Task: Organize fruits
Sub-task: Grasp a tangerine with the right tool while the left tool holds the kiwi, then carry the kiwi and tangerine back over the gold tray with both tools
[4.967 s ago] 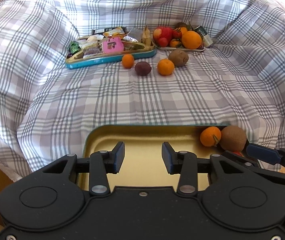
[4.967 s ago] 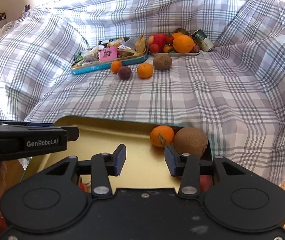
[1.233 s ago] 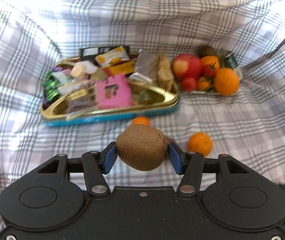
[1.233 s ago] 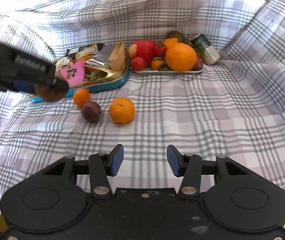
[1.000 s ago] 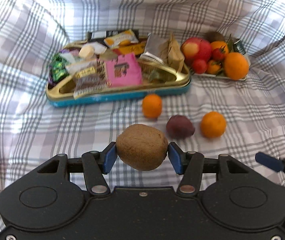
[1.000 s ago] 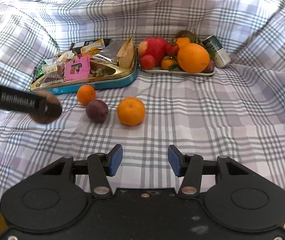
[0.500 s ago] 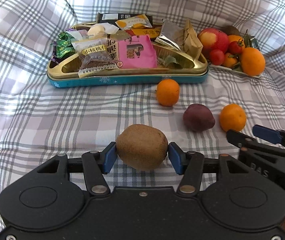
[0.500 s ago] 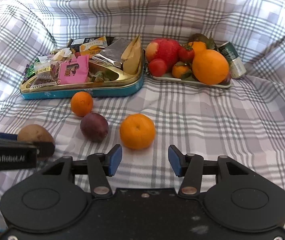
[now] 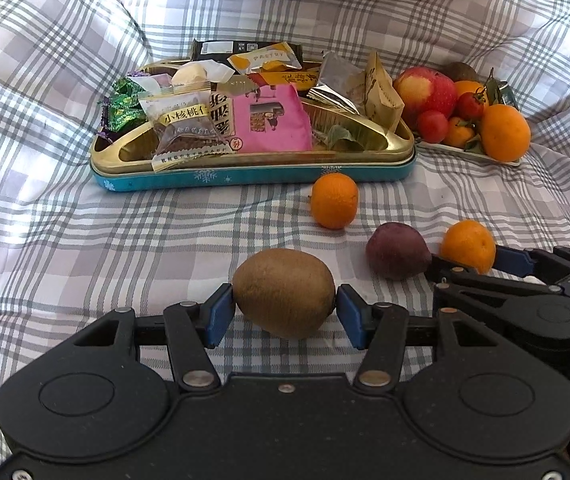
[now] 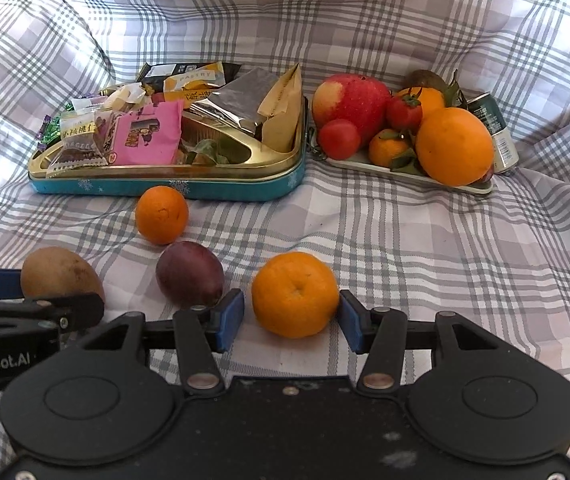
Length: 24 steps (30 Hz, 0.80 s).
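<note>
Left gripper (image 9: pixel 284 312) is clamped on the kiwi (image 9: pixel 283 298), both blue pads touching its sides, fruit low over the checked cloth (image 9: pixel 85 240). Right gripper (image 10: pixel 291 316) stands parted around the mandarin (image 10: pixel 295 294): the right pad looks to be just touching the skin, a clear gap shows at the left pad, so no grip is made. The mandarin rests on the cloth, with the plum (image 10: pixel 189 274) just beside it to the left and a smaller mandarin (image 10: pixel 161 214) beyond, near the blue tin (image 10: pixel 173 189) of snacks. The fruit plate (image 10: pixel 409 174) sits to the right of the tin, already crowded.

Assessment: the step in hand is the right-hand pickup of the mandarin

Recommendations:
- Centre the fruit between the pads before closing; it currently sits toward the right pad
- Close at the widest girth, gently, as the skin is soft and round and may squirt forward
- Keep the left finger clear of the plum
- Hold the kiwi steady, away from the right hand's path
- Lift straight up before carrying
</note>
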Tool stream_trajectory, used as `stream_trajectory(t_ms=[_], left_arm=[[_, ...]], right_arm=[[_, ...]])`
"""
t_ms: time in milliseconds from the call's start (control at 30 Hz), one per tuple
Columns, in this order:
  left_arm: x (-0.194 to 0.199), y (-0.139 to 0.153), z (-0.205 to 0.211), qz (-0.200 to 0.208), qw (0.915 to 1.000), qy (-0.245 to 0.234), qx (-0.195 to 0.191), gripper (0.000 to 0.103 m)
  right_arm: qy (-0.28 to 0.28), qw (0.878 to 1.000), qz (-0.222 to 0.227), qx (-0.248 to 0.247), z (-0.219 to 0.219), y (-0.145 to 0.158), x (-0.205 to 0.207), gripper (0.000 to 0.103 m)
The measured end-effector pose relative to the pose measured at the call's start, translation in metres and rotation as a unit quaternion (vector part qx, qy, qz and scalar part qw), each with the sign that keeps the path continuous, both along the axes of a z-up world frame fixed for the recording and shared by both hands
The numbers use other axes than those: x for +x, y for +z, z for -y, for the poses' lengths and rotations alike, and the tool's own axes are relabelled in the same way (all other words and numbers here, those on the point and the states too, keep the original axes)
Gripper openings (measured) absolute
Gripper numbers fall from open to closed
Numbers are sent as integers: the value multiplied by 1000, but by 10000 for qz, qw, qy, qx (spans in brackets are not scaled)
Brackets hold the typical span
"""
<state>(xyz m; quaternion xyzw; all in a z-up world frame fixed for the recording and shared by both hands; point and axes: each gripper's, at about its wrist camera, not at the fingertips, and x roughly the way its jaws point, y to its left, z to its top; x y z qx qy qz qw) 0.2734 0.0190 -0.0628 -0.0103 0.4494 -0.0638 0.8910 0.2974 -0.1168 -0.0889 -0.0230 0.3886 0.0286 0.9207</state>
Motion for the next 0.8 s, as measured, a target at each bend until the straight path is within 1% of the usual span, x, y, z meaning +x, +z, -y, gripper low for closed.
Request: stream_trajectory(t_ms=[33, 100, 200, 300, 333, 433, 533, 733, 800], left_arm=[[1, 0, 1, 11, 10000, -14, 15, 60], [2, -1, 2, 13, 10000, -33, 42, 60], [5, -4, 4, -15, 10000, -14, 51, 60], [5, -4, 1, 0, 9999, 80, -68, 59], [4, -4, 0, -13, 9999, 116, -123, 59], [0, 0, -3, -130, 9995, 143, -269, 59], [-9, 10, -5, -150, 9992, 139, -335, 59], [-36, 43, -7, 88, 9994, 128, -325, 59], [-46, 57, -7, 227, 9991, 88, -335, 59]], right_arm=[[2, 10000, 14, -20, 0, 0, 0, 53], [-1, 10000, 47, -88, -1, 0, -2, 46], [8, 10000, 6, -91, 0, 1, -6, 46], [11, 10000, -63, 0, 4, 3, -13, 46], [25, 9999, 108, 58, 5, 4, -16, 46], [47, 9998, 114, 123, 8, 9, -28, 46], [60, 9997, 149, 196, 12, 15, -43, 46], [71, 9988, 276, 391, 19, 32, -78, 46], [75, 9983, 358, 455, 22, 39, -92, 46]])
